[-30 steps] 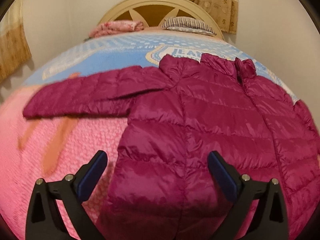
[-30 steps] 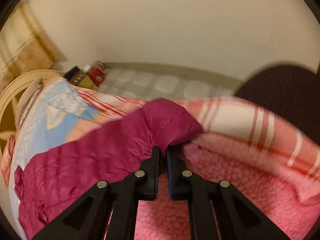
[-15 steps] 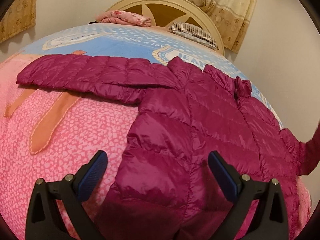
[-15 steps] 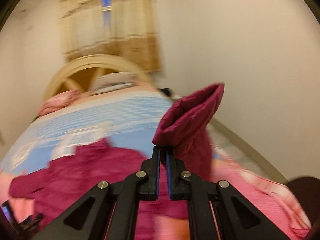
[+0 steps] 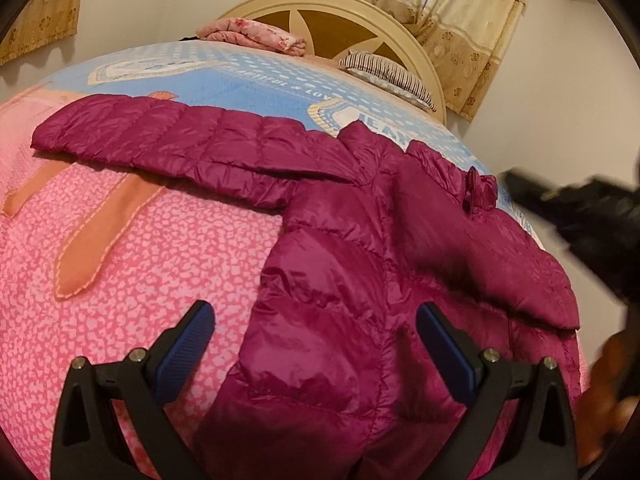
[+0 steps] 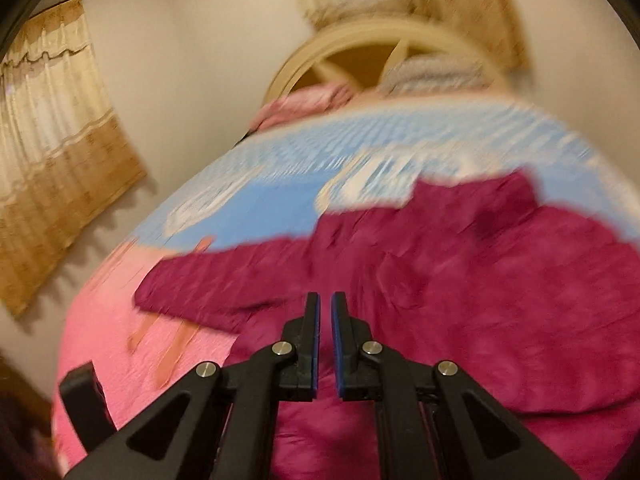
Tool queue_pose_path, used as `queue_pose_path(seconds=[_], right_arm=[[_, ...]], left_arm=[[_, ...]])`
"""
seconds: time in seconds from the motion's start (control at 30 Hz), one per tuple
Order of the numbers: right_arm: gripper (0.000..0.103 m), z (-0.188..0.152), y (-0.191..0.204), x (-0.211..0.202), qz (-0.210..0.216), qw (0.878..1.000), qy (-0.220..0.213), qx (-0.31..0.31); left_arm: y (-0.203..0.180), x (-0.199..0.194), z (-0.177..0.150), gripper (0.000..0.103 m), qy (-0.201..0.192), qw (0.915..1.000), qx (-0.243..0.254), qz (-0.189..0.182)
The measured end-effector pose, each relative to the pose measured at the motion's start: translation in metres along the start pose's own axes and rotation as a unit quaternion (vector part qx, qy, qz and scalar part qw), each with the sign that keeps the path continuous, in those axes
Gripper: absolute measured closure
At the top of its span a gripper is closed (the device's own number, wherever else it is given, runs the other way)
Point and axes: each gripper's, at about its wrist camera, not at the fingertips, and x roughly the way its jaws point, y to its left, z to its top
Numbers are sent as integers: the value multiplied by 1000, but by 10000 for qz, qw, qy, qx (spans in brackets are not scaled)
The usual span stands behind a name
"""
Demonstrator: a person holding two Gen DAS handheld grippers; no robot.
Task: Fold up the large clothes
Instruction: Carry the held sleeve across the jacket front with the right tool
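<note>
A magenta quilted puffer jacket (image 5: pixel 352 264) lies on the bed. Its left sleeve (image 5: pixel 160 136) stretches out flat to the left. Its right sleeve (image 5: pixel 500 264) is folded across the body. My left gripper (image 5: pixel 316 336) is open and empty, hovering over the jacket's lower left part. My right gripper (image 6: pixel 325 312) hovers over the jacket (image 6: pixel 460 280) in the blurred right wrist view, its jaws almost closed with a thin gap and nothing between them. It shows as a dark blur at the right edge of the left wrist view (image 5: pixel 592 216).
The bed has a pink patterned cover (image 5: pixel 140 272) near me and a blue one (image 5: pixel 240 80) farther back. A cream headboard (image 5: pixel 344 16), a striped pillow (image 5: pixel 384 72) and a folded pink cloth (image 5: pixel 252 34) are at the far end. Curtains (image 6: pixel 52 152) hang on the walls.
My right gripper carried the right sleeve up and over, laid it across the jacket body and let it go. My left gripper stayed open over the hem.
</note>
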Motion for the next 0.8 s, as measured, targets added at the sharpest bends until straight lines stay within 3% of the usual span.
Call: queue_pose_path(seconds=[0.13, 0.2, 0.27, 0.37, 0.47, 0.57, 0.8], right_arm=[[97, -20, 0, 46, 356, 9974, 621, 59], [97, -23, 3, 55, 795, 9908, 1055, 280], [97, -25, 4, 36, 950, 9920, 723, 402], [97, -25, -5, 24, 158, 9983, 236, 511], [97, -28, -21, 51, -364, 9951, 607, 684], [97, -40, -25, 86, -163, 9898, 1082, 910], [97, -46, -2, 110, -91, 9910, 1165, 657]], left_arm=[[1, 1, 1, 0, 10, 10000, -2, -6], [1, 2, 1, 0, 20, 10000, 3, -3], [0, 3, 2, 0, 21, 10000, 11, 6], [-2, 4, 2, 0, 44, 10000, 54, 47], [-2, 5, 2, 0, 41, 10000, 44, 36], [-2, 4, 2, 0, 51, 10000, 47, 42], [-6, 12, 3, 0, 109, 9998, 96, 115]])
